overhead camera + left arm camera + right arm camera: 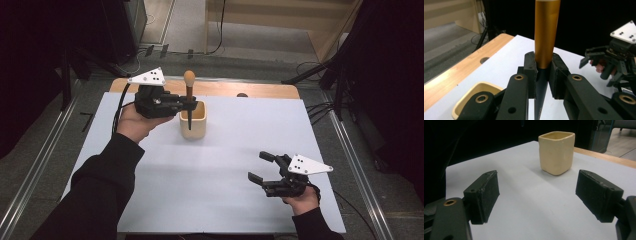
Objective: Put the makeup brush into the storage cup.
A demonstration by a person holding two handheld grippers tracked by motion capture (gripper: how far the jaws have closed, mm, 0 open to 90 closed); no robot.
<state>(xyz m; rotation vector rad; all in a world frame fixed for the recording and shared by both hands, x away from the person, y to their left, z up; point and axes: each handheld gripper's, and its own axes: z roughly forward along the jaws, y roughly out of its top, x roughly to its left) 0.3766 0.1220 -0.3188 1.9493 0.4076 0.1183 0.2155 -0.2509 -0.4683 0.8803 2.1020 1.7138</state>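
Right tongs [537, 197], nearest the camera, rest released on the bench [215, 165]. Left tongs [543, 72] grasp a makeup brush [545, 45] upright above the cream cup [193, 120]; keeping it vertical should ease lowering it inside.

The brush [546, 32] top runs off-frame; its tip seems hidden inside the cup [193, 122].

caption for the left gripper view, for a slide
Left tongs clamp an upright gold-and-black brush beside a cream cup.
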